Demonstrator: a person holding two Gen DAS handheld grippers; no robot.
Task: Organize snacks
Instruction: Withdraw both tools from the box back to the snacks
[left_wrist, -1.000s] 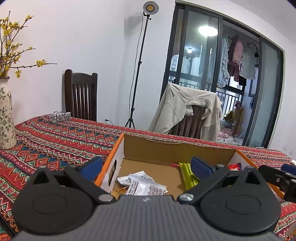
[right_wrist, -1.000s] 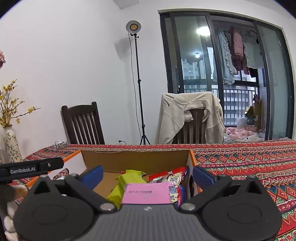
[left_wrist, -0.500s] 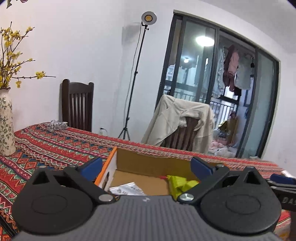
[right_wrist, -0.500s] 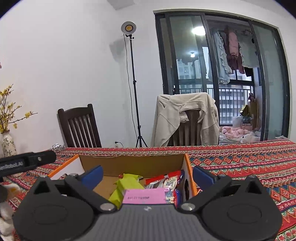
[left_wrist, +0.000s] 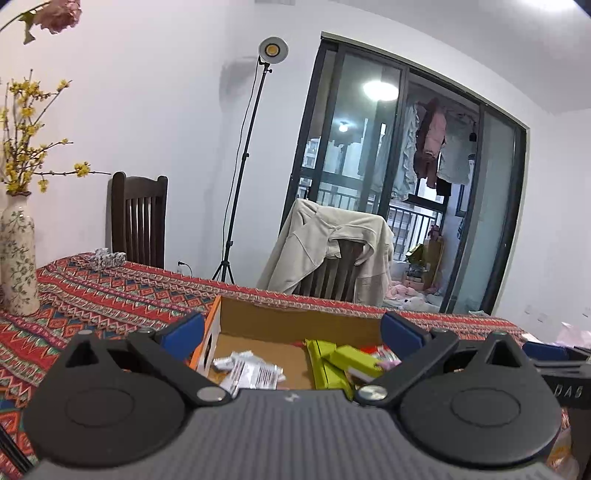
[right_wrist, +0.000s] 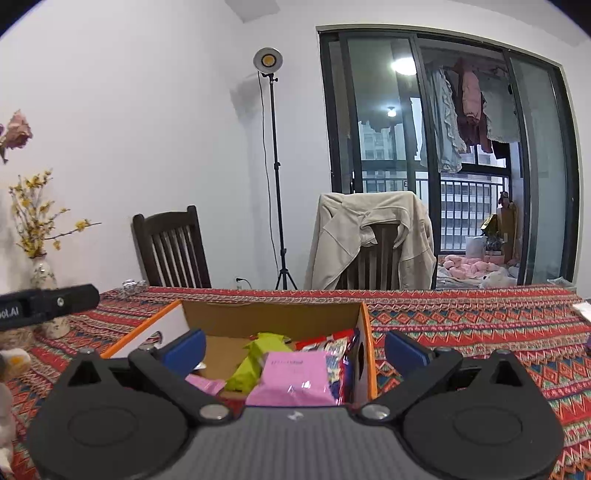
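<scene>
An open cardboard box (left_wrist: 295, 323) with orange edges sits on the patterned tablecloth and holds snack packets. In the left wrist view I see white packets (left_wrist: 251, 373) and green packets (left_wrist: 332, 360) inside. My left gripper (left_wrist: 293, 332) hangs open over the box's near side, nothing between its blue pads. In the right wrist view the box (right_wrist: 266, 314) holds a pink packet (right_wrist: 295, 376), a green packet (right_wrist: 255, 362) and red-blue packets (right_wrist: 336, 349). My right gripper (right_wrist: 293, 345) is open above them and holds nothing.
A floral vase (left_wrist: 16, 258) with yellow branches stands at the table's left. Two wooden chairs (right_wrist: 173, 251) stand behind the table, one draped with a beige jacket (right_wrist: 369, 236). A lamp tripod (right_wrist: 275, 184) stands by the wall. The other gripper's body (right_wrist: 48, 304) juts in at left.
Both grippers have tilted upward and drawn back a little, so the box sits lower in both views. Both stay open and empty; the packets have not moved.
</scene>
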